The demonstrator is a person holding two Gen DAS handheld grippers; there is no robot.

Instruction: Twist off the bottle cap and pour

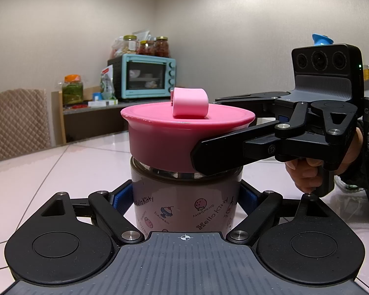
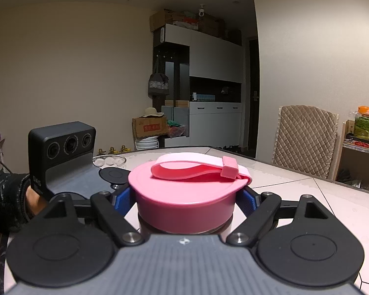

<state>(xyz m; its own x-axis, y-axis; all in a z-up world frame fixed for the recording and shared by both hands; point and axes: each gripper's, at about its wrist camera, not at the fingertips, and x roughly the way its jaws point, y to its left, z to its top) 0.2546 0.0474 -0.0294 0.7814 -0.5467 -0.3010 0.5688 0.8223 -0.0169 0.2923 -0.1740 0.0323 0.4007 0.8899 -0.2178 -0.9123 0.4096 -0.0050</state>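
Black right tool (image 2: 187,196): its blue-padded fingers (image 2: 121,198) are clamped on the pink cap (image 2: 184,204).
Left tool (image 1: 185,199): clamped on the Hello Kitty bottle (image 1: 184,204) body, below the cap.
Cap: sits on the bottle, its pale pink strap (image 2: 196,168) looped across the top.
Bottle: upright on the glossy tiled worktop (image 1: 61,169).
Behind: teal toaster oven (image 1: 147,78).

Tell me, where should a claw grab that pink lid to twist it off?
On the pink lid's straight side wall, below the flared rim, coming in level from the side as the right claw does. The wall is round and upright, so fingers can squeeze opposite sides; the floppy strap on top gives no firm hold.
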